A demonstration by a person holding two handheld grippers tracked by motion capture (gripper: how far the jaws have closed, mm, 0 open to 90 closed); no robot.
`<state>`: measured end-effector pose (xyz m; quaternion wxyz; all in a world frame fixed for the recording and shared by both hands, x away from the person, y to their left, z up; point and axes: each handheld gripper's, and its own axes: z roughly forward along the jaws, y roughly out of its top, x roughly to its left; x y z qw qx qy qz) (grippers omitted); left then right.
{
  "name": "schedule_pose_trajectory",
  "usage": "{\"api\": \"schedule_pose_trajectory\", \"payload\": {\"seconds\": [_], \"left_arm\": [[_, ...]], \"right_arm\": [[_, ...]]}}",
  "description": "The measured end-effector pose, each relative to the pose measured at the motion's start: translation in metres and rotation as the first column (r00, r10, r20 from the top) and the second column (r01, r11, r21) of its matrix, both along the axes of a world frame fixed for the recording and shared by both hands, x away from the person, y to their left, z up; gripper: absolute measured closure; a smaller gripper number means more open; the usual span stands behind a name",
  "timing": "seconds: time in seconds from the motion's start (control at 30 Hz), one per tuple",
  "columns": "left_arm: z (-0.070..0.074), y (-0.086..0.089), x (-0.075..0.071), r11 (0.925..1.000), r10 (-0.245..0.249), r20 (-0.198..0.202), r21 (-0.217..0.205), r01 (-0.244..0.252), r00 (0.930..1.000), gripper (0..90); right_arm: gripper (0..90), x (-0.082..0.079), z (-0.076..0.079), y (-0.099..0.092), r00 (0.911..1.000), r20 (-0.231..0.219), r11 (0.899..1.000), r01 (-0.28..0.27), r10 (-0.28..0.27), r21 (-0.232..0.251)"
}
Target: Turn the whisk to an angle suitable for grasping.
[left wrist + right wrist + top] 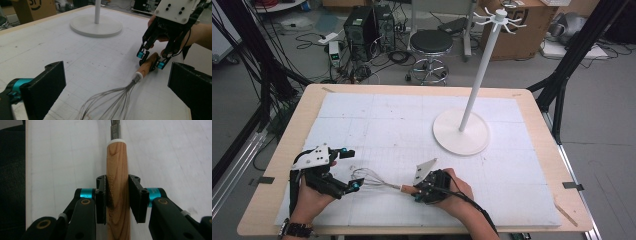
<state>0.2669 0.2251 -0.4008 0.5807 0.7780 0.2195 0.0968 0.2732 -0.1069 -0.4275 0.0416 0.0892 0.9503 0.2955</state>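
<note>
A wire whisk (pixel 374 182) with a wooden handle (pixel 117 182) lies on the white mat of the worktop (pixel 377 120), near its front edge and between the person's two hands, its wire loops pointing toward the left hand-held gripper. The right hand-held gripper (pixel 418 191) is clamped on the handle: in the right gripper view its two black pads press against either side of the wood, below the white collar where the wires begin. The left hand-held gripper (pixel 346 170) sits just beside the wire loops with its jaws spread wide, nothing between them. Farther back on the mat, toward the right, stands a white hook stand (pixel 477 80) on a round base.
</note>
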Motion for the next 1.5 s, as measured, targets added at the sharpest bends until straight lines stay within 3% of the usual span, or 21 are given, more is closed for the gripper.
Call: {"api": "schedule_pose_trajectory", "payload": {"seconds": [0.27, 0.33, 0.47, 0.73, 0.93, 1.13, 1.2, 1.5], "left_arm": [[-0.001, 0.003, 0.0, 0.9999, 0.011, -0.001, 0.003, -0.011, 0.9999, 2.0], [-0.001, 0.004, 0.0, 0.9999, 0.01, -0.001, 0.005, -0.01, 1.0, 2.0], [-0.002, 0.005, 0.0, 0.9999, 0.015, -0.003, 0.003, -0.015, 0.9999, 2.0], [-0.001, 0.005, -0.001, 0.9999, 0.015, -0.003, 0.0, -0.015, 0.9999, 2.0], [-0.001, 0.005, -0.001, 0.9999, 0.014, -0.003, 0.003, -0.014, 0.9999, 2.0], [-0.001, 0.005, -0.001, 0.9999, 0.015, -0.001, 0.004, -0.015, 0.9999, 2.0], [-0.001, 0.005, -0.001, 0.9999, 0.016, -0.002, 0.005, -0.016, 0.9999, 2.0], [-0.002, 0.006, -0.001, 0.9999, 0.015, -0.003, 0.006, -0.015, 0.9999, 2.0]], "right_arm": [[69.2, 0.004, -0.001, 0.027, 0.9995, 0.007, 1.0, -0.03, 0.03, -0.006], [63.0, 0.004, -0.001, 0.026, 0.9999, 0.01, 1.0, -0.014, 0.014, -0.004], [55.5, 0.001, 0.0, 0.018, 0.9995, 0.031, 1.0, 0.002, -0.001, -0.023], [53.9, -0.005, 0.001, -0.006, 0.9985, 0.042, 0.999, 0.035, -0.034, -0.036], [55.2, -0.005, -0.002, -0.025, 0.9971, 0.031, 0.997, 0.07, -0.07, -0.011], [57.3, -0.002, -0.001, -0.028, 0.9964, 0.04, 0.997, 0.075, -0.074, -0.015], [62.5, -0.001, -0.001, -0.028, 0.9975, 0.03, 0.998, 0.064, -0.063, -0.009], [61.2, 0.006, -0.001, -0.03, 0.9934, 0.068, 0.995, 0.094, -0.093, -0.019]]}}
